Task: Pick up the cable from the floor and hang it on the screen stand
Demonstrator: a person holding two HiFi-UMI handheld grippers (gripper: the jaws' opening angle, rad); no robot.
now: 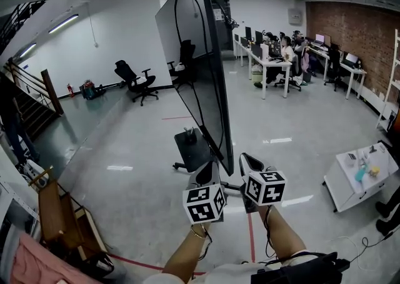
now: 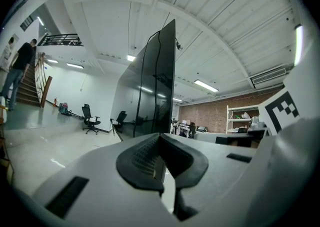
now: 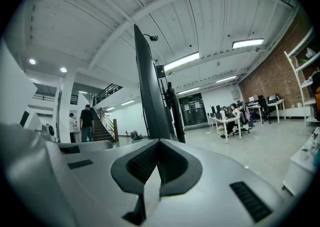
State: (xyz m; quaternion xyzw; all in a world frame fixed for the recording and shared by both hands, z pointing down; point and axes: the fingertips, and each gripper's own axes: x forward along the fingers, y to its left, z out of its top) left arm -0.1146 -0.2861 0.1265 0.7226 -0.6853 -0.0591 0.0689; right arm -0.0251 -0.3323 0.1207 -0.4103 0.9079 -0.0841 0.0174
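A big dark screen [image 1: 201,70] stands edge-on on its wheeled stand [image 1: 190,146] just ahead of me. A thin black cable [image 1: 175,32] runs down from the screen's top edge along its left face, and it shows as a dark line [image 2: 144,66] in the left gripper view. My left gripper [image 1: 207,173] is held low by the stand's foot, shut with nothing in it [image 2: 161,138]. To the right of the screen's lower edge, my right gripper [image 1: 250,162] is also shut and empty [image 3: 159,143]. Both point up at the screen [image 3: 148,91].
Black office chairs [image 1: 136,81] stand at the back left. Desks with seated people [image 1: 281,54] fill the back right. A white cart [image 1: 359,173] is on my right, stairs [image 1: 28,107] on my left and a wooden rack [image 1: 59,220] near my feet. A person [image 2: 17,68] climbs the stairs.
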